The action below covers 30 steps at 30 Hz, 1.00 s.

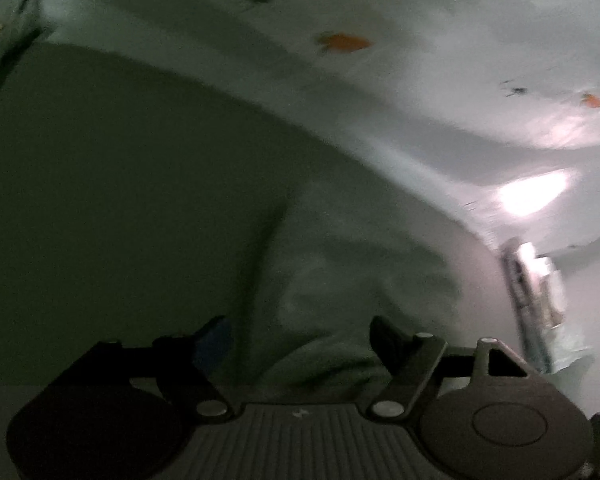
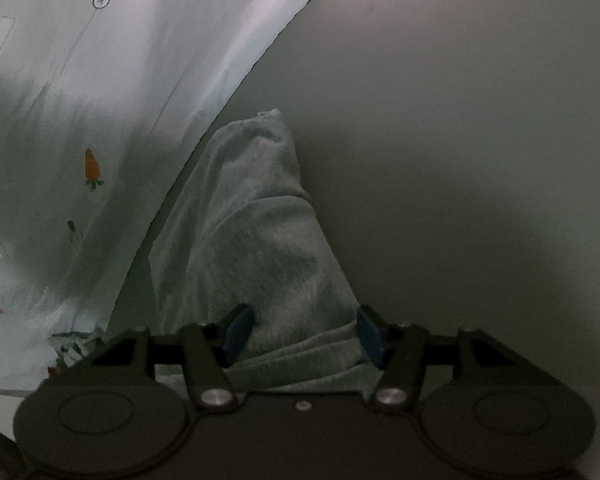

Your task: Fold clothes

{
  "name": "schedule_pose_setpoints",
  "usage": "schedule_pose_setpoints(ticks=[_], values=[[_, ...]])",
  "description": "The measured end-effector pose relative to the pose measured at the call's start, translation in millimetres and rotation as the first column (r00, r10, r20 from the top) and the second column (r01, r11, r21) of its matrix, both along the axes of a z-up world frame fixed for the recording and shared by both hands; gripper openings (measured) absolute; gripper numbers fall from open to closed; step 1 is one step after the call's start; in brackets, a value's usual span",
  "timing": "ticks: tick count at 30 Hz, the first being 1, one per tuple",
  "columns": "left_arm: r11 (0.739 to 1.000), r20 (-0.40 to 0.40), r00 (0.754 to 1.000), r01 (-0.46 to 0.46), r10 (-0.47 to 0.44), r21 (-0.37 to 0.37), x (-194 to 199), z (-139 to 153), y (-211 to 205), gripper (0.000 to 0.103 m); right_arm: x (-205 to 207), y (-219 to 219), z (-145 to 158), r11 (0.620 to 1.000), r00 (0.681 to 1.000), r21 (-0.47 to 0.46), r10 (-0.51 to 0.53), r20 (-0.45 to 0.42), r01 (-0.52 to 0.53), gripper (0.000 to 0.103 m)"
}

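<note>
A grey-green fleece garment lies bunched on a plain grey surface. In the right wrist view my right gripper stands with its jaws wide apart, and a thick fold of the garment runs between the blue pads. In the dim, blurred left wrist view the same garment runs up between the spread fingers of my left gripper. Whether either gripper pinches the cloth cannot be told.
A white sheet printed with orange carrots covers the left side in the right wrist view, and it also shows in the left wrist view across the top. A bright glare spot and a blurred pale object sit at right.
</note>
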<state>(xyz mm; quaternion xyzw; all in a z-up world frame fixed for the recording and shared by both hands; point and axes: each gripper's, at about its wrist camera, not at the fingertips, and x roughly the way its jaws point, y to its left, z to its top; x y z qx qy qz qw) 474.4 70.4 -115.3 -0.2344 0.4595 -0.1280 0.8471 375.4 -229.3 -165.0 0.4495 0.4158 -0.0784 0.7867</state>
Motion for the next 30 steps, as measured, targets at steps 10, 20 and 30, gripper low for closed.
schedule_pose_setpoints(ticks=[10, 20, 30], values=[[0.93, -0.093, 0.976, 0.218, -0.199, 0.295, -20.3, -55.9, -57.5, 0.084, -5.0, 1.1, 8.4, 0.994, 1.0, -0.106, 0.021, -0.012, -0.022, 0.064], [0.944, -0.044, 0.972, 0.234, -0.23, 0.232, -35.8, -40.6, -24.7, 0.084, 4.8, 2.5, 24.3, 0.977, 0.994, -0.203, 0.081, 0.067, -0.065, 0.066], [0.974, -0.029, 0.983, 0.186, -0.183, 0.129, 27.3, -48.8, -4.5, 0.084, 71.5, -7.4, 14.0, 0.974, 0.979, -0.162, 0.174, 0.108, -0.156, 0.079]])
